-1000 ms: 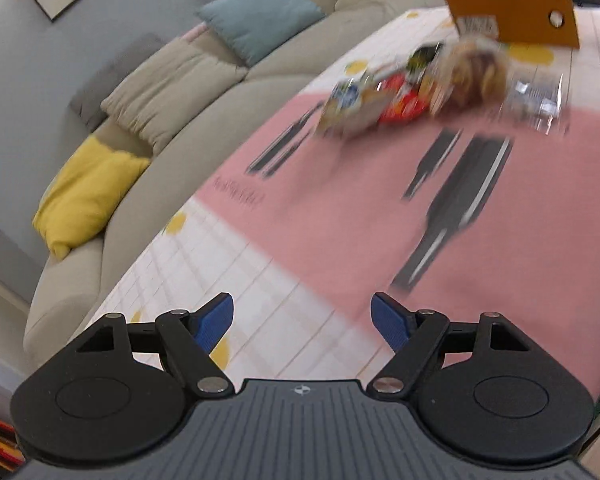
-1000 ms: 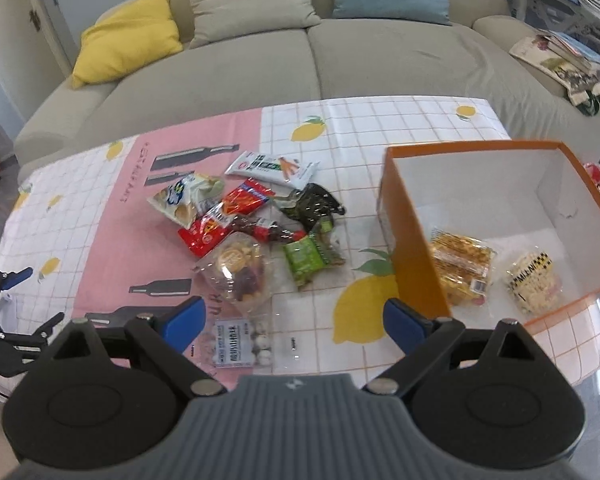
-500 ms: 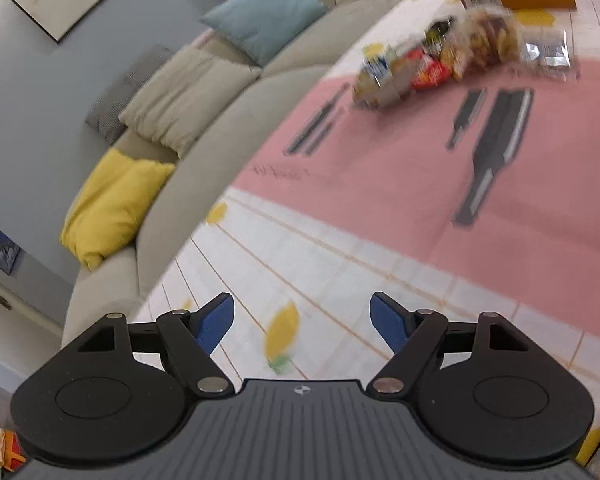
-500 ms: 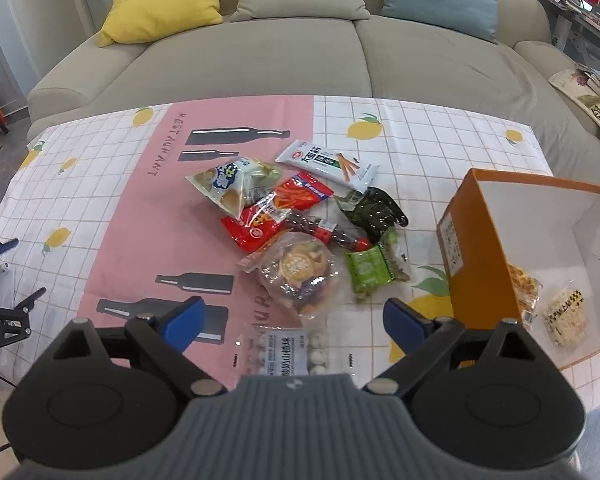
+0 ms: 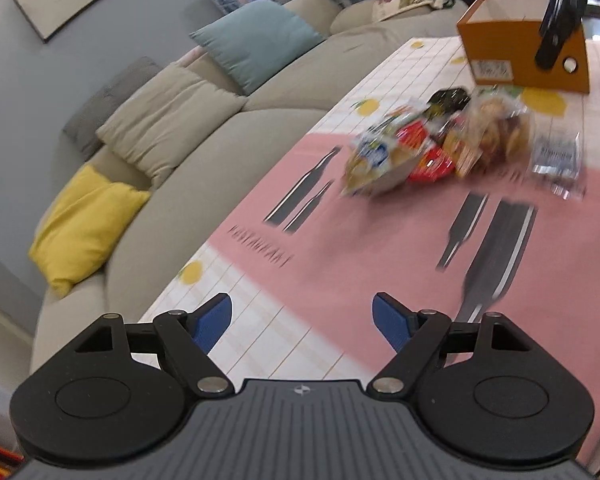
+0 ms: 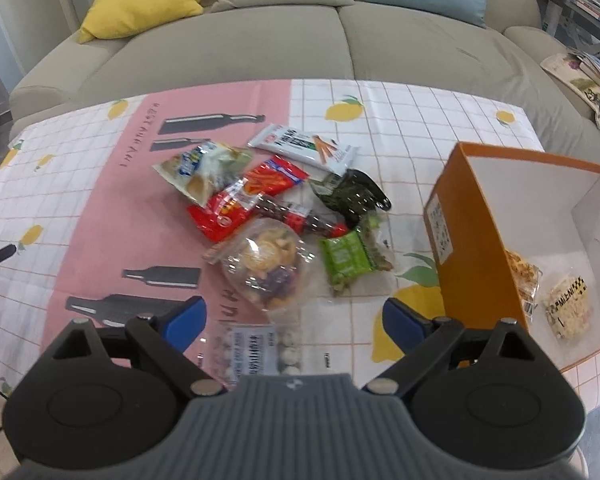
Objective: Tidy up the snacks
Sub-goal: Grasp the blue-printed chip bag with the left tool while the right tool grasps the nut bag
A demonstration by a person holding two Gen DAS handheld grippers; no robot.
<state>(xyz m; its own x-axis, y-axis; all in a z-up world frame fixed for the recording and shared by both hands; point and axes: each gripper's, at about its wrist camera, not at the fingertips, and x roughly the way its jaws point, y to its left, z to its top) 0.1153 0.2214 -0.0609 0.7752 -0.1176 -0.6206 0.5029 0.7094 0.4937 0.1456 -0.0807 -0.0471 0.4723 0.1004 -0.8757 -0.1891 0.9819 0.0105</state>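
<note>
My left fingers (image 5: 302, 322) are spread wide and hold nothing. Under them is only the pink and white cloth (image 5: 340, 248) on the counter. My right fingers (image 6: 294, 320) are wide apart too, and empty. Just below them lies a clear pack of little pale balls (image 6: 256, 350) with a white label; the writing on it is too small for me to read.

A bit farther out is a clear bag of mixed bits (image 6: 266, 266), and beside it a green packet (image 6: 346, 258). Behind those sit a red packet (image 6: 228, 212), a red pack with orange sticks on it (image 6: 276, 178), a dark shiny bag (image 6: 354, 194), a white and blue chip bag (image 6: 198, 170) and a white pack with carrots drawn on it (image 6: 304, 146). I cannot read any of their names. They all sit together in one pile in the middle of the counter.

To the right of the pile is an orange box (image 6: 468, 216) with a white sticker on its side. Two snacks already lie inside, a golden one (image 6: 522, 274) and a pale one (image 6: 570, 306).

The cloth has black bottles and yellow lemons printed on it. Past the counter is a beige sofa (image 6: 300, 40) with yellow, tan and blue pillows.
</note>
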